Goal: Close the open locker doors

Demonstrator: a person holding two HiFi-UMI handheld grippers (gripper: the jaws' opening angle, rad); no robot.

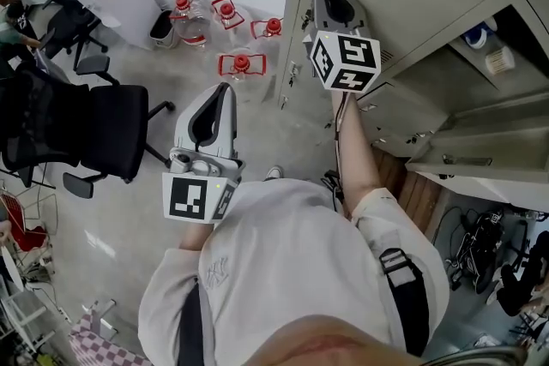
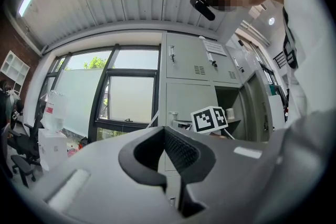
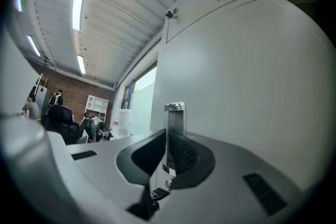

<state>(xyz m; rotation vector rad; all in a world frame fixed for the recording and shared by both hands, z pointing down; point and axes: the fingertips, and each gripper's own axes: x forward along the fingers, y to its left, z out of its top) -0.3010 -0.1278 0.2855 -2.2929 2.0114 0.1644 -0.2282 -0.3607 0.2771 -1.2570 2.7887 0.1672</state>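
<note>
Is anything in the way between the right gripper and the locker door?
No, nothing visible is. The right gripper is right at the locker door, and its jaws are shut on the door's metal handle.

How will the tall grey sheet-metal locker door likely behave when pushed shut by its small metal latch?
The grey sheet-metal locker door looks flat, so it probably swings as one stiff panel. Thin sheet suggests it is light for its size. The smooth metal latch in the right gripper could slip.
</note>
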